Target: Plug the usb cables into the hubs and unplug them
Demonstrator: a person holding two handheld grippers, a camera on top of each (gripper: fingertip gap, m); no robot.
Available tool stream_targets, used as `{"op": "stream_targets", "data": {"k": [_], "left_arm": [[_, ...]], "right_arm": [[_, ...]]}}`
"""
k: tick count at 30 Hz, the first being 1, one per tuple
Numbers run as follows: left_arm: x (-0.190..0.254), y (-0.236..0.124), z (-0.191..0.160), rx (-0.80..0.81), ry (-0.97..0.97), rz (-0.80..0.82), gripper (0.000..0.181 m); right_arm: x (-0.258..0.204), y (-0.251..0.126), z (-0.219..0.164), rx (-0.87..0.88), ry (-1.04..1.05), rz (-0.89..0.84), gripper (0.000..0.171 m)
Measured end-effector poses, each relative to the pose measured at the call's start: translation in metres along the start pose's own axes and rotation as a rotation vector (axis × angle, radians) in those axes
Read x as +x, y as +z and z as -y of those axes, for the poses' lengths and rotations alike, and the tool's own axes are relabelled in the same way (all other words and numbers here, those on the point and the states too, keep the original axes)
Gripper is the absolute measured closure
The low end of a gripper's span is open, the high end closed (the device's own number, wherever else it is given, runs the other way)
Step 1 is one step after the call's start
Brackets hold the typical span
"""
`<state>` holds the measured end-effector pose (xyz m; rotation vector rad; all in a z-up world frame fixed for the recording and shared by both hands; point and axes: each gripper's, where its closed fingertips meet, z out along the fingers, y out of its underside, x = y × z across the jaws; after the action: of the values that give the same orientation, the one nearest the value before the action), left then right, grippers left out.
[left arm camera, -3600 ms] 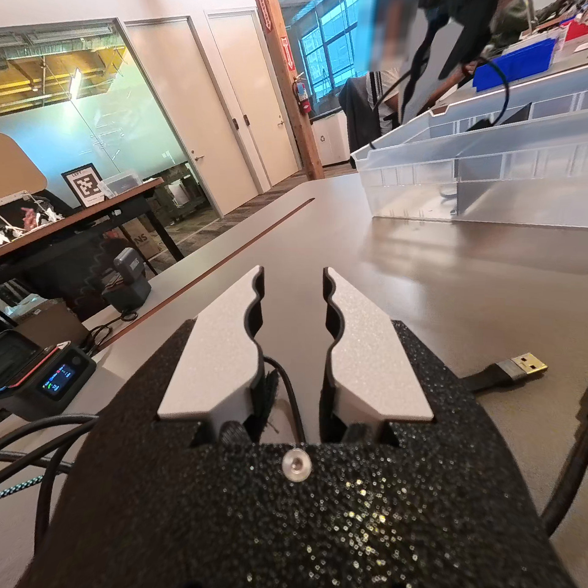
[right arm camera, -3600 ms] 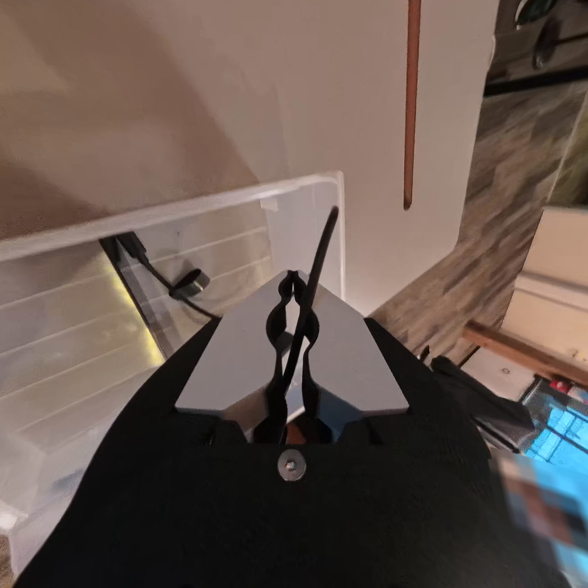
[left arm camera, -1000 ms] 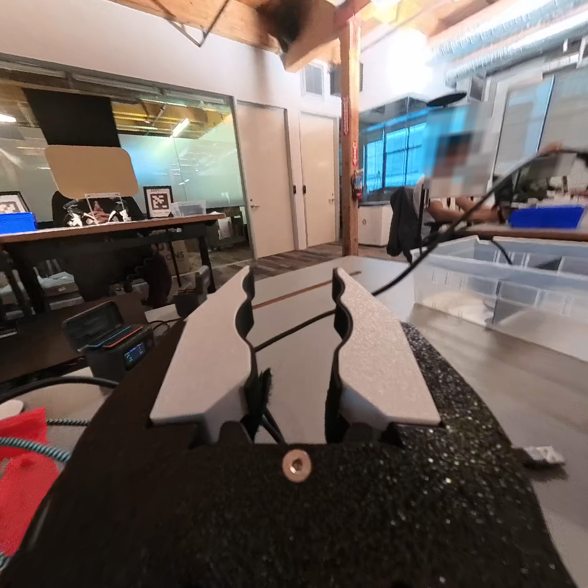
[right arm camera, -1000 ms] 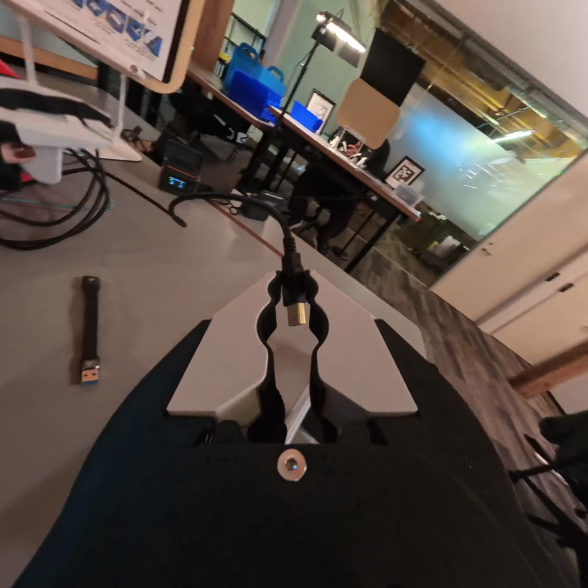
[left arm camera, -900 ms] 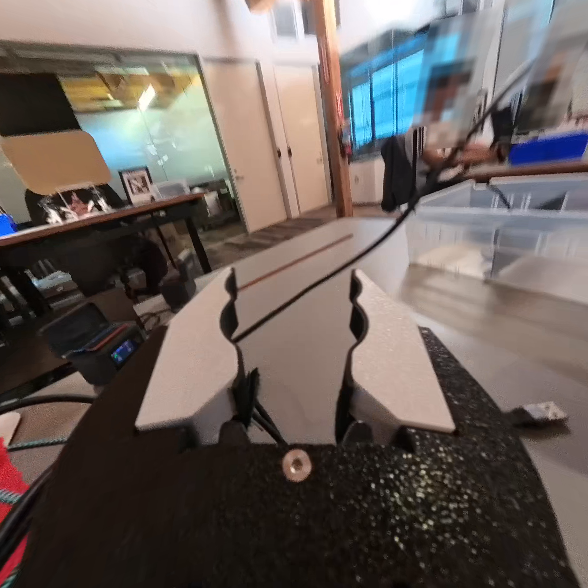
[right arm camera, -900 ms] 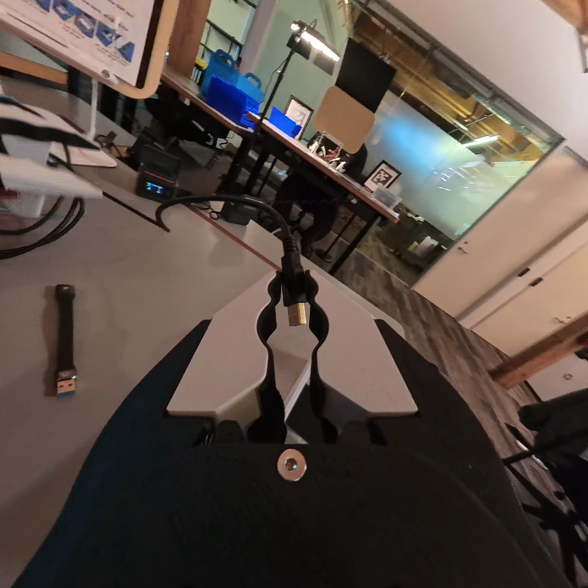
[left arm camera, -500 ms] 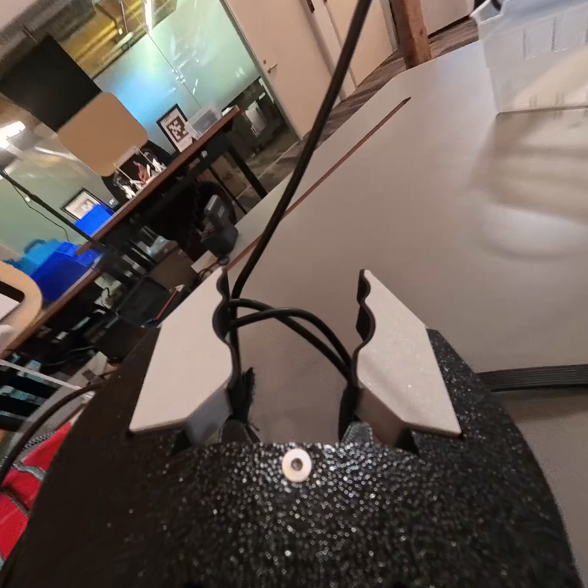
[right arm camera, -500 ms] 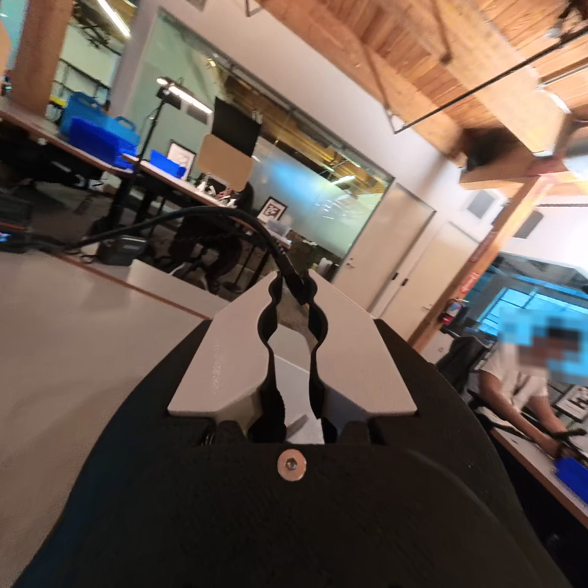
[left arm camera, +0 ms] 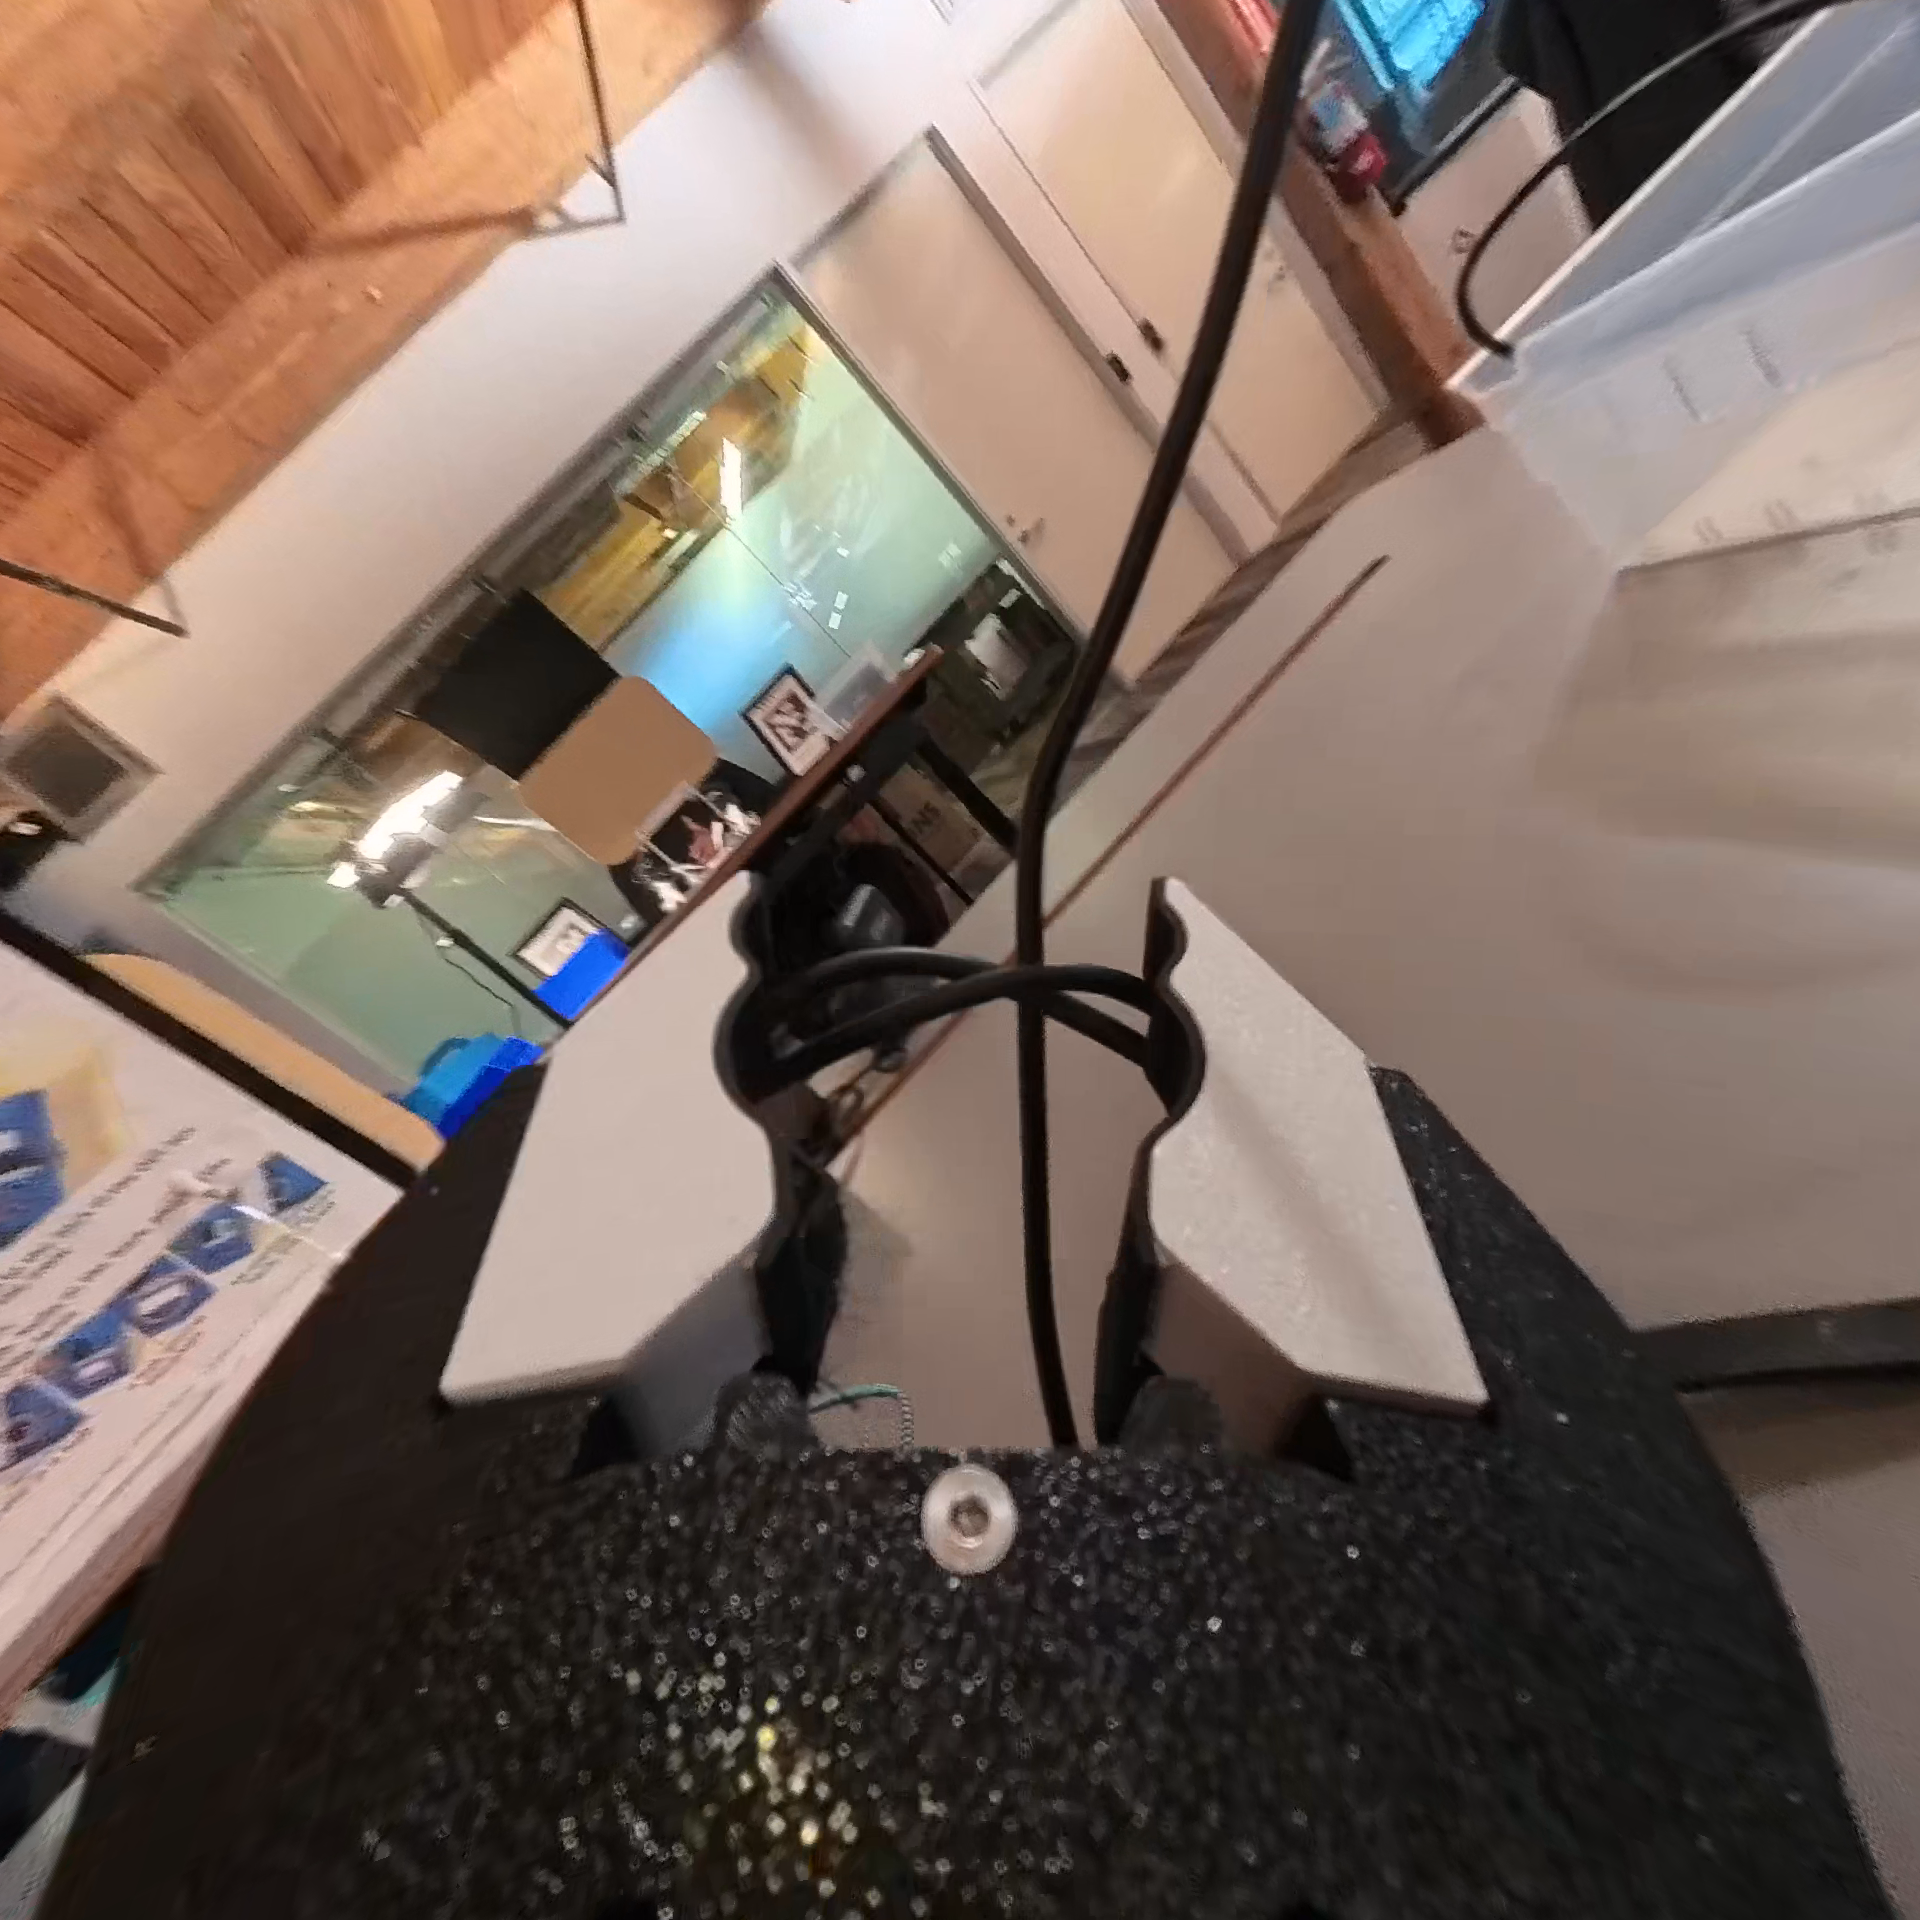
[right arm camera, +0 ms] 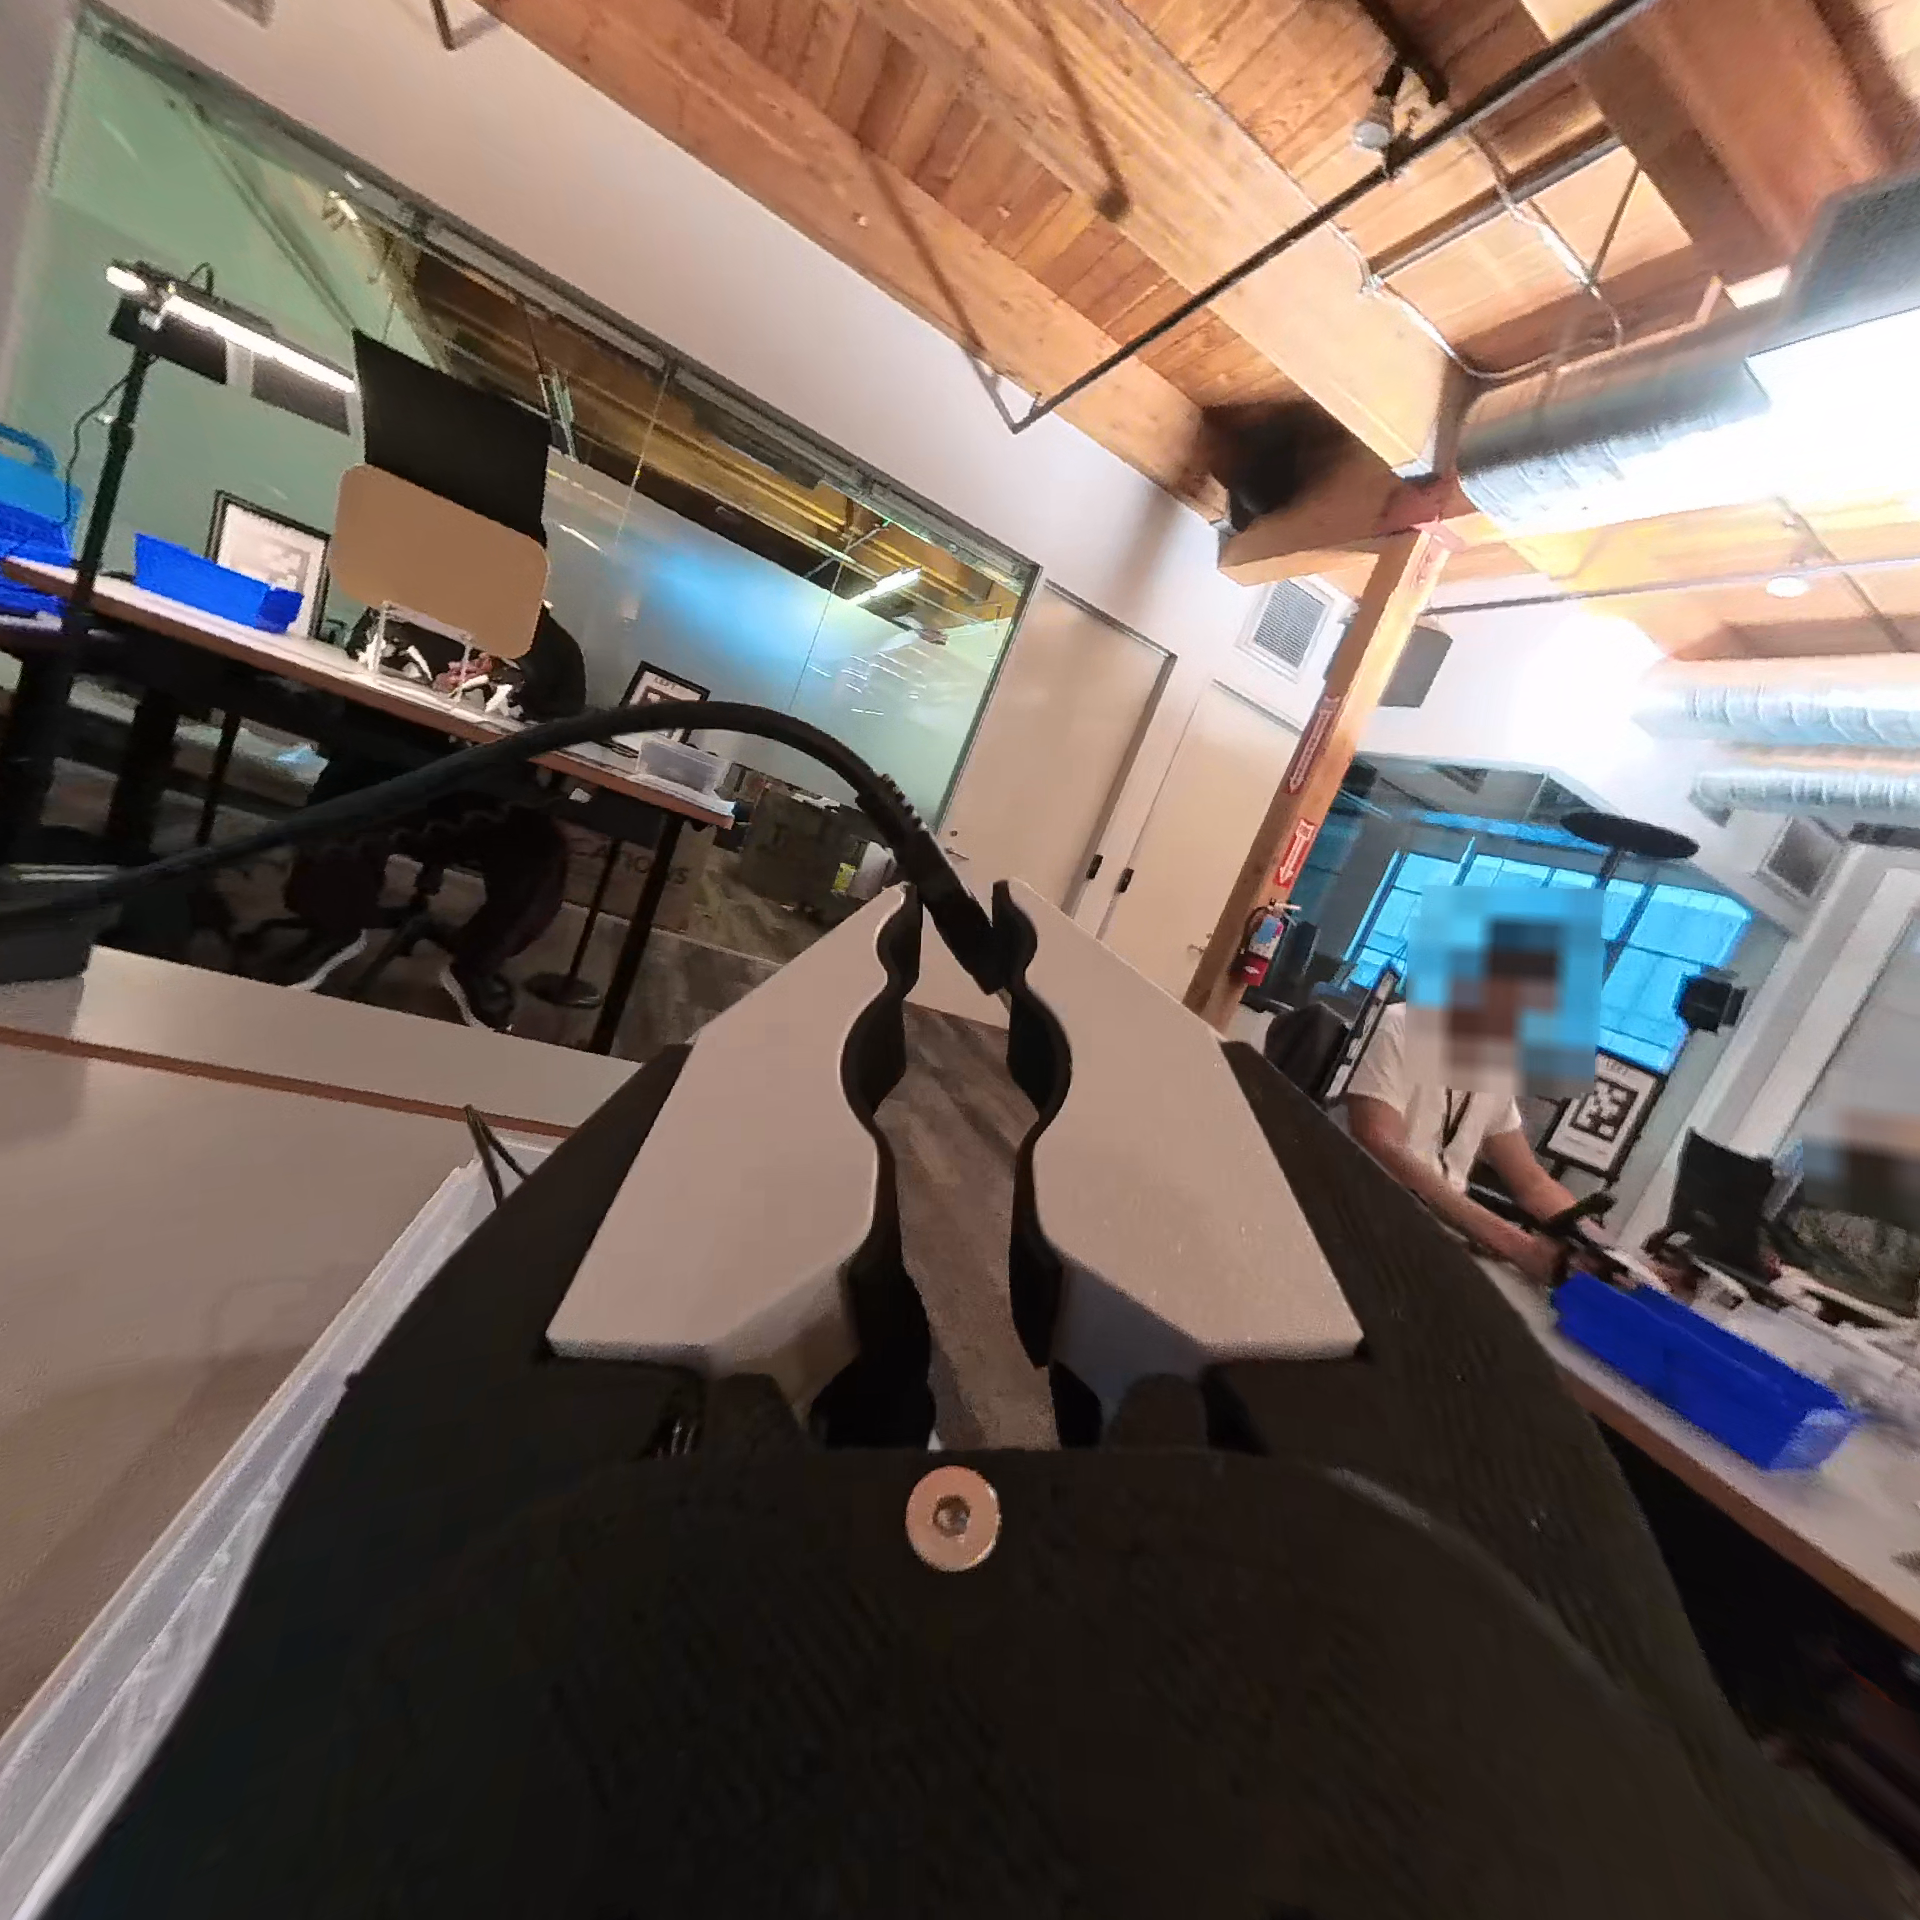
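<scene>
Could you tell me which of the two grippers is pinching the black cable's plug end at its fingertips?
The right gripper: its jaws are nearly shut on the cable plug. The left gripper stands wide, black cable loops merely lying between its fingers.

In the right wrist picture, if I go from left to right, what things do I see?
Blue bins on a desk → black cable → right gripper pinching the cable's plug → wooden post → seated person → blue tray.

A clear plastic bin (left arm camera: 1704,260) is sitting upper right; a blue tray (right arm camera: 1704,1382) is lying at right beside a seated person (right arm camera: 1455,1153).
</scene>
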<state>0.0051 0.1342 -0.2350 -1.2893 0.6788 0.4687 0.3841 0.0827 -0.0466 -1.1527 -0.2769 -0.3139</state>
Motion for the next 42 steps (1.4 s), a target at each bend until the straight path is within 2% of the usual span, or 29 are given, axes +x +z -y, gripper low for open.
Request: {"op": "stream_targets", "data": {"k": [5, 9, 13, 16, 19, 23, 26, 30, 34, 38, 40, 42], "left_arm": [[-0.011, -0.007, 0.005, -0.037, 0.099, 0.071, 0.106], [-0.01, -0.025, 0.017, -0.075, 0.105, 0.046, 0.106], [0.013, -0.051, 0.0, -0.173, 0.064, -0.039, 0.103], [0.008, -0.074, -0.002, -0.201, 0.039, -0.015, 0.105], [0.004, -0.091, 0.003, -0.209, -0.051, -0.057, 0.102], [-0.011, -0.109, -0.01, -0.354, -0.085, -0.069, 0.097], [-0.017, -0.121, -0.005, -0.426, -0.117, -0.133, 0.092], [-0.016, -0.138, 0.014, -0.383, -0.287, -0.322, 0.087], [-0.017, -0.158, 0.023, -0.336, -0.372, -0.48, 0.086], [-0.002, -0.184, 0.0, -0.476, -0.39, -0.613, 0.084], [0.0, -0.194, -0.025, -0.603, -0.384, -0.592, 0.085], [0.002, -0.205, -0.048, -0.716, -0.392, -0.564, 0.097]], "right_arm": [[0.011, -0.004, 0.003, 0.007, 0.015, -0.025, 0.16], [0.01, -0.003, 0.001, -0.017, 0.003, -0.009, 0.16], [0.002, 0.001, -0.003, -0.036, 0.0, 0.047, 0.16], [-0.006, 0.005, -0.005, -0.043, -0.017, 0.081, 0.161], [-0.012, 0.011, -0.004, -0.039, -0.023, 0.097, 0.161], [-0.017, 0.017, 0.001, -0.02, -0.011, 0.123, 0.161], [-0.024, 0.021, 0.003, -0.013, 0.014, 0.156, 0.161], [-0.032, 0.028, 0.006, -0.005, 0.061, 0.202, 0.161], [-0.04, 0.032, 0.009, 0.018, 0.101, 0.242, 0.161], [-0.049, 0.034, 0.004, 0.011, 0.084, 0.288, 0.161], [-0.049, 0.034, 0.003, 0.013, 0.086, 0.295, 0.161], [-0.047, 0.033, 0.003, 0.021, 0.106, 0.3, 0.161]]}}
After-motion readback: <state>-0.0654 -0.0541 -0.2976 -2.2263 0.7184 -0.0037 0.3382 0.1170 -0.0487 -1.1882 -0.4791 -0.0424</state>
